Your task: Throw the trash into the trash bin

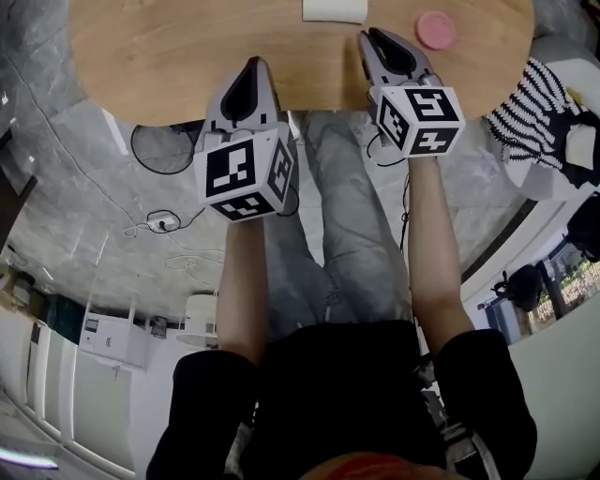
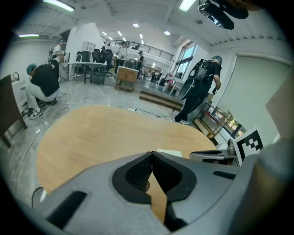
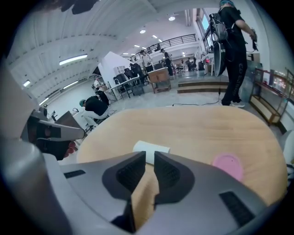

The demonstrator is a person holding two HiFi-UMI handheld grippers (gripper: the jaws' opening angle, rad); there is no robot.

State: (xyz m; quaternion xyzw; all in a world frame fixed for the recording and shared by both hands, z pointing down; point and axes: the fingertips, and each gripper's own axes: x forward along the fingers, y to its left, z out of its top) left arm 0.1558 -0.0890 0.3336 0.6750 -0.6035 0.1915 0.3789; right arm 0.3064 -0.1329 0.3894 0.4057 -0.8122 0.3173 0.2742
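Pale wood-grain worktop (image 1: pixel 187 56); white roll (image 1: pixel 334 9), far centre; pink disc (image 1: pixel 436 30), far right; black-and-white striped cloth (image 1: pixel 527 111), right; grey marbled floor (image 1: pixel 56 169), left.

1 overhead, 2 low across shared table (image 2: pixel 92 133)

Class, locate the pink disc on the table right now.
In the head view, the pink disc lies on the wooden table at upper right, to the right of the white roll and the right gripper.
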